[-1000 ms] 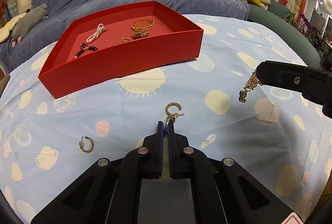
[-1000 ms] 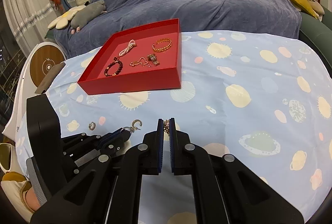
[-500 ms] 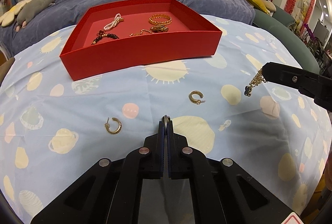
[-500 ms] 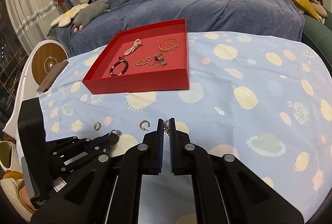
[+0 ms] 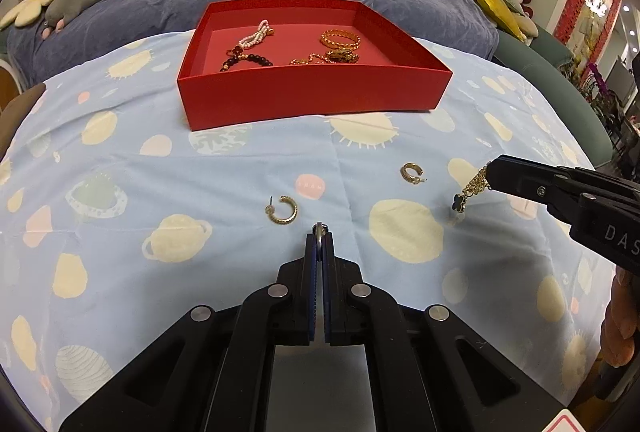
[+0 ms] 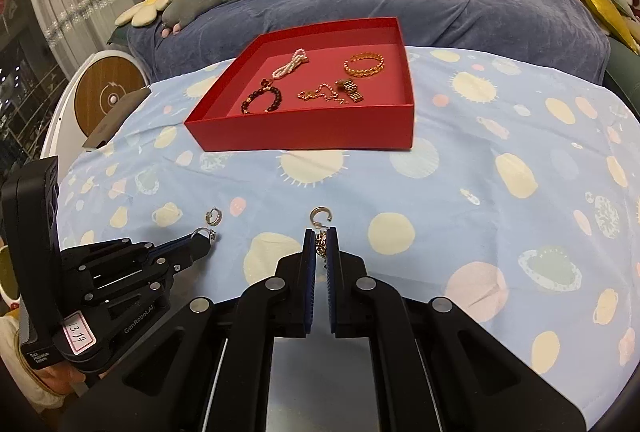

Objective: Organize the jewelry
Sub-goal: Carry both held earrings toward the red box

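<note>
Left fingers (image 5: 320,238) pinched on silver ring (image 5: 320,230); right fingers (image 6: 320,238) clamp gold chain (image 5: 472,188).

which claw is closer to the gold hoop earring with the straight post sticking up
Left. The left claw sits just beside that hoop earring, pinching a small ring. The right claw is far across the cloth, holding a clover chain.

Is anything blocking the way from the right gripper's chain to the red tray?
Nothing visible does. The right gripper holds the gold chain above bare cloth; one loose hoop earring lies flat on the way to the red tray, whose near wall must be cleared.
</note>
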{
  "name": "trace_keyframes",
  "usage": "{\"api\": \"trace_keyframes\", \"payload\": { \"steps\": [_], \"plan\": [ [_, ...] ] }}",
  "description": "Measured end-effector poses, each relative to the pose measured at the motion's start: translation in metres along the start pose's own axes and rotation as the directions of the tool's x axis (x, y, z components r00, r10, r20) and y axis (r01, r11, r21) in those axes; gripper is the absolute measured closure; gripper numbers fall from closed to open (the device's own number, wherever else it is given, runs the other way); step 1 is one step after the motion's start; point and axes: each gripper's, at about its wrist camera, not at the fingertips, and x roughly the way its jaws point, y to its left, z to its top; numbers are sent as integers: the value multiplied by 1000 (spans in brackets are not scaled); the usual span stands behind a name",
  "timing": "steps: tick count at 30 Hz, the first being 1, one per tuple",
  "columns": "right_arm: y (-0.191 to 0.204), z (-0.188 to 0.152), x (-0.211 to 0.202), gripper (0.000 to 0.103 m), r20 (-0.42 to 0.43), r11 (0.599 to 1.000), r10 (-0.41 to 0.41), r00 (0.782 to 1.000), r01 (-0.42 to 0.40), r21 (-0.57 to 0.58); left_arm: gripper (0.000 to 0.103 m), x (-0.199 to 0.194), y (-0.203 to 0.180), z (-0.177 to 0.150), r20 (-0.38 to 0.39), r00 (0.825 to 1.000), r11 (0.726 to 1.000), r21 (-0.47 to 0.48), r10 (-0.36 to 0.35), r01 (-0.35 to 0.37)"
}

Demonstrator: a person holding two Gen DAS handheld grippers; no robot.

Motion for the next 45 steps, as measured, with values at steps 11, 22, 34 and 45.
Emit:
{"api": "trace_keyframes", "payload": {
  "steps": [11, 22, 34, 45],
  "plan": [
    [30, -2, 13, 99, -36, 998, 51, 998, -52, -36, 103, -3, 28, -10, -17, 1000, 999, -34, 19, -19],
    [40, 3, 12, 99, -24, 997, 57, 998, -58, -44, 103, -8, 36, -4, -7, 1000, 998, -62, 30, -30],
    [38, 24, -19, 99, 54, 998, 55, 997, -55, -6, 103, -32, 27, 25, 57, 998, 994, -106, -2, 8],
    [20, 39, -14, 99, 83, 995, 38, 996, -45, 89, 103, -44, 21, 49, 113, 994, 987, -158, -2, 21]
  ]
}}
